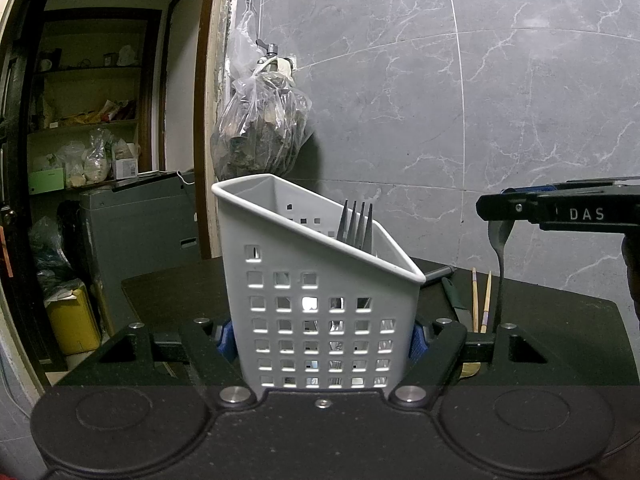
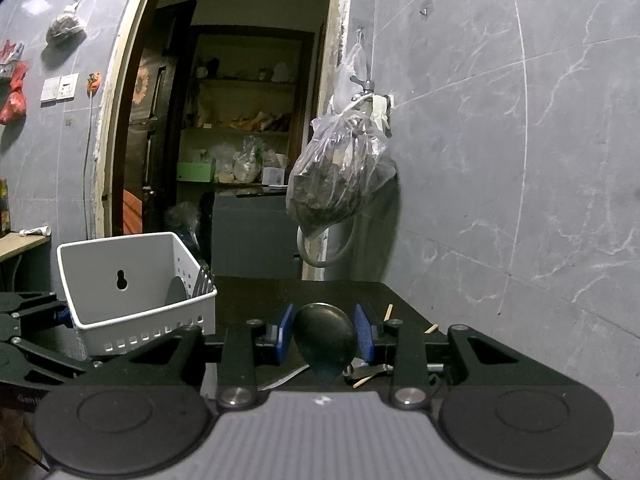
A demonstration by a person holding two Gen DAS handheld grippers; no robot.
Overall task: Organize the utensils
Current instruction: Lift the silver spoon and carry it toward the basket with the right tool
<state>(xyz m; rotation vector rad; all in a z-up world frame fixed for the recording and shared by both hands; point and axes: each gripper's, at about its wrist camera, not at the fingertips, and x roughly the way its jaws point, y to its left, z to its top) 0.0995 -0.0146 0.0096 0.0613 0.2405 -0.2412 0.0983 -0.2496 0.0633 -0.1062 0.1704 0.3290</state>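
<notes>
From the left wrist, the left tool (image 1: 319,340) is clamped on the white utensil caddy (image 1: 316,300) between its blue pads, with 1 fork (image 1: 356,224) standing inside; ahead to its right, 2 chopsticks (image 1: 480,300) lie on the black desk (image 1: 560,320). From the right wrist, the right tool (image 2: 325,336) grips a dark spoon (image 2: 325,334), bowl upright between its pads, and the caddy sits to its left.

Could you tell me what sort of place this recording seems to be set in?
Probably a home kitchen or utility corner. A wall tap sticks out of grey marble-look wall tiles, a white utensil caddy holding a fork stands on a dark table, and a doorway opens onto pantry shelves.
</notes>
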